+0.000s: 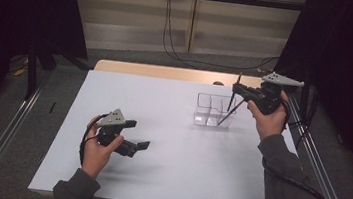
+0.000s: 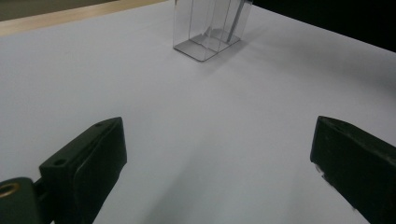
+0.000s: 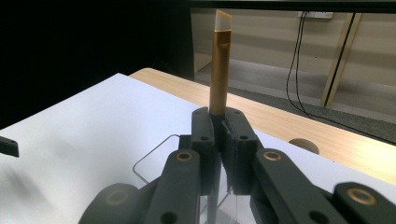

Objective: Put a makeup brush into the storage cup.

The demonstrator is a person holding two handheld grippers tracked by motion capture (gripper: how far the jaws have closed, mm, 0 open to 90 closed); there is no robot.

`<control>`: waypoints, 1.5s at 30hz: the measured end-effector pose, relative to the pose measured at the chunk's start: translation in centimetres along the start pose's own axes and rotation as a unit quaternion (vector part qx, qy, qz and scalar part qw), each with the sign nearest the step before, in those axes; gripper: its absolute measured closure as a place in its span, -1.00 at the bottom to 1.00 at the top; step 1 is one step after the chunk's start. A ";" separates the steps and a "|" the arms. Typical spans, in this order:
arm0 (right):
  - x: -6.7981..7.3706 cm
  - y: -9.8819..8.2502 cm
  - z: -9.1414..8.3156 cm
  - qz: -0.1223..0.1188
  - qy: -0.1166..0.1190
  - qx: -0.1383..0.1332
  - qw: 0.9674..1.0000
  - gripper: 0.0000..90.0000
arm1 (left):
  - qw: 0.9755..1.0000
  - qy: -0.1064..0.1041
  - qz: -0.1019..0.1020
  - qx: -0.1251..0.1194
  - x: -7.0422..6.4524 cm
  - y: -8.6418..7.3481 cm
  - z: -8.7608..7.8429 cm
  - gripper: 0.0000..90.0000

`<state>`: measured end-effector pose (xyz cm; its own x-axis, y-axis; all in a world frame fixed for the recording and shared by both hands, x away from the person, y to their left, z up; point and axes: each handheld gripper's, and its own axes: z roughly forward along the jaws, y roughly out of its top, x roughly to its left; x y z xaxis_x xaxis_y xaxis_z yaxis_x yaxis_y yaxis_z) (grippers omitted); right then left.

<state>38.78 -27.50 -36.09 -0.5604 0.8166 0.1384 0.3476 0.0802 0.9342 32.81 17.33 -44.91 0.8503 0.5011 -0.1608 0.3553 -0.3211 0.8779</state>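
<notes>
Right gripper (image 1: 239, 92) pinches the pen (image 3: 219, 65) near mid-shaft, long axis near upright with its lower end inside the clear box (image 1: 203, 113) directly below the jaws; left gripper (image 1: 135, 145), jaws spread, idles well apart.

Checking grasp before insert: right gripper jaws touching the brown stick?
Touching. In the right gripper view the right gripper has its jaws shut on the brown stick, pads pressed to both sides, no gap. It stands above the clear box.
</notes>
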 end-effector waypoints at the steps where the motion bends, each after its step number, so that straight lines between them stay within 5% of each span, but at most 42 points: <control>1: 0.0 0.0 0.0 0.000 0.000 0.001 1.000 0.87 | 1.000 0.003 0.000 0.001 0.0 0.0 0.0 -0.92; 45: -0.1 -0.6 0.9 -0.003 -0.008 0.004 1.000 0.87 | 1.000 -0.002 0.000 -0.004 0.0 0.0 -0.3 -0.92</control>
<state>39.28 -27.14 -36.95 -0.5505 0.8249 0.1285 0.3501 0.0883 0.9326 32.72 17.58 -44.81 0.8521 0.4972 -0.1634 0.3522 -0.3137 0.8818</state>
